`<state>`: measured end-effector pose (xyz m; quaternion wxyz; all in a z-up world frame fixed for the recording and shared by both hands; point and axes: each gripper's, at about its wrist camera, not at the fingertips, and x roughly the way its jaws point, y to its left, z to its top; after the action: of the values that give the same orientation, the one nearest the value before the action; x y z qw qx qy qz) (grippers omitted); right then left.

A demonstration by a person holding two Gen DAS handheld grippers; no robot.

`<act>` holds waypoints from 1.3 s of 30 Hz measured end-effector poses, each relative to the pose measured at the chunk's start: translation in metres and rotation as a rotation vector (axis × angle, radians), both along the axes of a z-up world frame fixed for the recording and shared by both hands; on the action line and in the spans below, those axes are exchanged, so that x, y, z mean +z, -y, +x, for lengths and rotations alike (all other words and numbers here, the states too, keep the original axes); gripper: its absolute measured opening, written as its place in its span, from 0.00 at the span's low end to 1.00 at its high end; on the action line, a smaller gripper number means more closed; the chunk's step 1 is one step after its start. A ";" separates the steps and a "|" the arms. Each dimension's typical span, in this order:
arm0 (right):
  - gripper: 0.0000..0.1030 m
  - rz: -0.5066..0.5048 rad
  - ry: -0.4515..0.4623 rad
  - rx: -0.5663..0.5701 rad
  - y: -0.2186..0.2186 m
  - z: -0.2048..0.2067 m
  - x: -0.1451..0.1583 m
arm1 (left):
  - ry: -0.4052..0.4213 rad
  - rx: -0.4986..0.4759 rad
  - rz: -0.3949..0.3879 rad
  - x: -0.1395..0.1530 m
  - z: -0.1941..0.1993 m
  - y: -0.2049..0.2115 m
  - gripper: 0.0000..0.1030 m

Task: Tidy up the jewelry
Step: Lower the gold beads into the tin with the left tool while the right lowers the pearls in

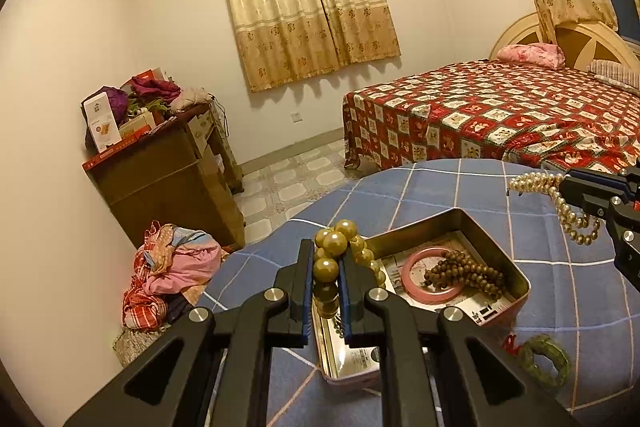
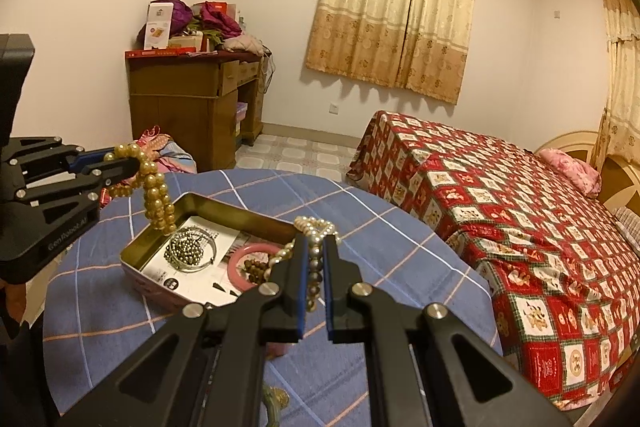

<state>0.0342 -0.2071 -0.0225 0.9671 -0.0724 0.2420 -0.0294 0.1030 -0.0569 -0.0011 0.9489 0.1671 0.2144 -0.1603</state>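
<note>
Left claw point(image 1: 326, 267) clamped on olive bead bracelet point(image 1: 334, 241) at lower centre, right claw point(image 2: 314, 267) clamped on pearl strand point(image 2: 316, 229), both above open tin point(image 1: 486, 227) on table point(image 1: 440, 183).

My left gripper point(image 1: 326, 259) and right gripper point(image 2: 316, 247) each hang over the tin point(image 1: 516, 269) on the table point(image 1: 560, 307), one at each end, well apart, with open air between them. Inside the tin, the pink bangle point(image 1: 412, 267) and brown beads point(image 1: 468, 269) fill one end, and a metal bead coil point(image 2: 188, 249) takes the other; bare floor shows only between them. The green ring point(image 1: 546, 363) lies on the cloth just beside the tin. I see the far half of the table bare. The bed point(image 2: 500, 211) stands near past its edge.
</note>
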 end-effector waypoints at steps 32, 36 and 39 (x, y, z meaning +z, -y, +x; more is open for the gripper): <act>0.08 -0.035 -0.068 0.042 -0.013 0.054 -0.029 | -0.096 0.002 0.063 -0.040 0.054 0.020 0.10; 0.08 -0.039 -0.083 0.045 -0.015 0.061 -0.035 | -0.111 0.003 0.074 -0.047 0.058 0.022 0.10; 0.08 -0.052 -0.096 0.049 -0.018 0.065 -0.040 | -0.120 0.005 0.081 -0.052 0.061 0.023 0.10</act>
<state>0.0992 -0.1896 -0.0629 0.9527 -0.1046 0.2852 -0.0086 0.1638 -0.0796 -0.0534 0.9272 0.1950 0.2775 -0.1590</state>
